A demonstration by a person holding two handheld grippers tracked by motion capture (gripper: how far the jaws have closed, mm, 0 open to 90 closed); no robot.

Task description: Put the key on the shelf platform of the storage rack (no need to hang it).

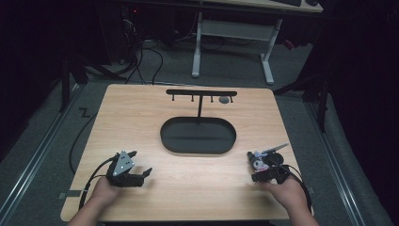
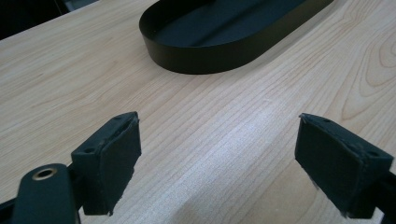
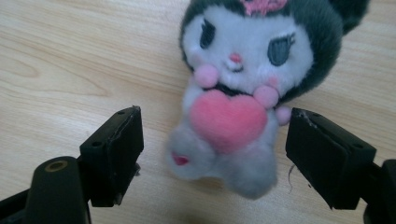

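Dark floor lies around the wooden worktop (image 1: 188,188). At four o'clock from the black tray (image 1: 198,135), a plush toy (image 3: 243,88) lies between the right gripper (image 3: 212,154)'s spread jaws, ready to be grabbed. At eight o'clock, the left gripper (image 2: 217,163) waits, jaws apart, holding nothing.

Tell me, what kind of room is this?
Probably a lab or workshop set up for recording handling tests. A person's hands hold a left gripper and a right gripper over a wooden table; cables lie on the grey floor, and a desk frame stands behind.
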